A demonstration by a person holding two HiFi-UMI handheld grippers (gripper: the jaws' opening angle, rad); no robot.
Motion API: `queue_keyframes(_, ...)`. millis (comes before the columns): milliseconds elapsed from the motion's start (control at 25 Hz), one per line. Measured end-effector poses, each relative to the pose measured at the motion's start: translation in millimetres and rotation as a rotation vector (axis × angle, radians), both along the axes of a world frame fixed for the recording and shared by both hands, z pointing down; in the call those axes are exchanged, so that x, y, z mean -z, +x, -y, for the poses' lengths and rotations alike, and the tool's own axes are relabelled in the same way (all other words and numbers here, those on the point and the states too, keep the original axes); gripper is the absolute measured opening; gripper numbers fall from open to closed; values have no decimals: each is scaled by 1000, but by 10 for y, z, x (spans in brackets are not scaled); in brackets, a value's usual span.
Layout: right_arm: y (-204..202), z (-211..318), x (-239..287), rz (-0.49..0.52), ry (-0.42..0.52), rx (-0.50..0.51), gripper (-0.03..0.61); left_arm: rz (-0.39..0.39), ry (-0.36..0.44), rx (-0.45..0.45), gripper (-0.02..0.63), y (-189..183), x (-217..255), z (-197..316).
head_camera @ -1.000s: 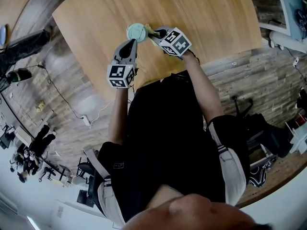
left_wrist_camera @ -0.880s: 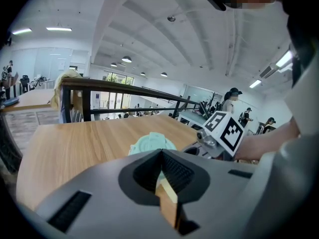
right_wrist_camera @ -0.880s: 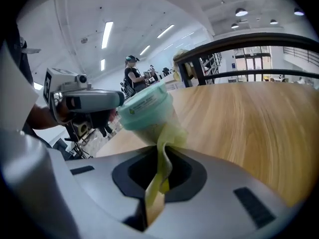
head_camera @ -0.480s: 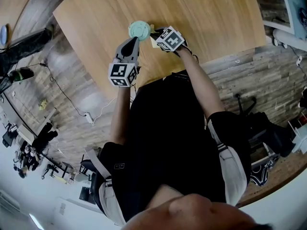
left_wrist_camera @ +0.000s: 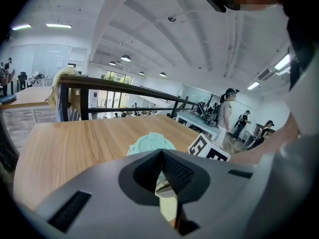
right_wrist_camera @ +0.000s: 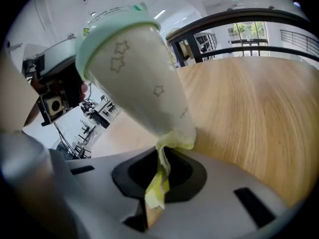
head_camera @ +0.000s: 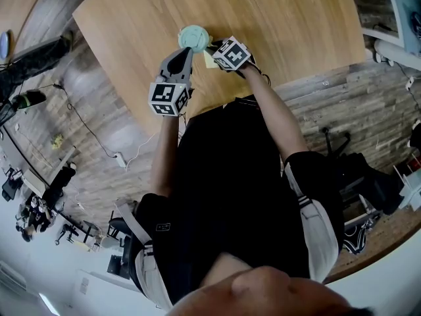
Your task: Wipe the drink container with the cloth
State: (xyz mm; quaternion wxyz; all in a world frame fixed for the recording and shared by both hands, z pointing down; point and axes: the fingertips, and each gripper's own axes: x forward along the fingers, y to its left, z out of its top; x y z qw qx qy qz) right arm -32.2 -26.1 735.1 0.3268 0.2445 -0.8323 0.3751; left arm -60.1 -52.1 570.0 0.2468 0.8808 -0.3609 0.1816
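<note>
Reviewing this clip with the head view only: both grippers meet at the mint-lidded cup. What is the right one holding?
Observer: The right gripper is shut on a yellow cloth, pressed against the cup's lower side.
Operator: Is the cup upright?
Observer: No, it leans over the table, lid uppermost.
Operator: And the left gripper?
Observer: Shut on the cup's pale side, lid just past its tips.
</note>
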Motion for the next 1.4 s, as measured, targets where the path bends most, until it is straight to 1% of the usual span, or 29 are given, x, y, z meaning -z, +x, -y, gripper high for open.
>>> queue_keyframes(160, -3, -36, 229, 22, 37, -8, 43, -2, -3, -7, 23, 19, 3, -9)
queue_keyframes(320, 4, -52, 543, 46, 95, -12, 43, 2, -38, -15, 23, 9, -8, -7)
queue_keyframes(440, 12, -46, 780, 64, 141, -20, 43, 38, -37, -49, 23, -1, -3, 21)
queue_keyframes(600, 2, -39, 964, 68, 173, -33, 43, 32, -52, -102, 23, -25, -13, 66)
queue_keyframes(720, -6, -65, 1037, 73, 179, -53, 43, 22, -63, -138, 23, -3, 2, 54)
queue_keyframes(880, -84, -69, 930, 62, 169, -75, 43, -5, -72, -165, 23, -6, 17, 56)
queue_keyframes(1080, -120, -90, 604, 24, 138, -103, 43, -14, -67, -193, 23, 44, 17, 21)
queue_keyframes(1400, -170, -95, 66, -42, 71, -209, 43, -22, -51, -216, 23, 73, 0, -5)
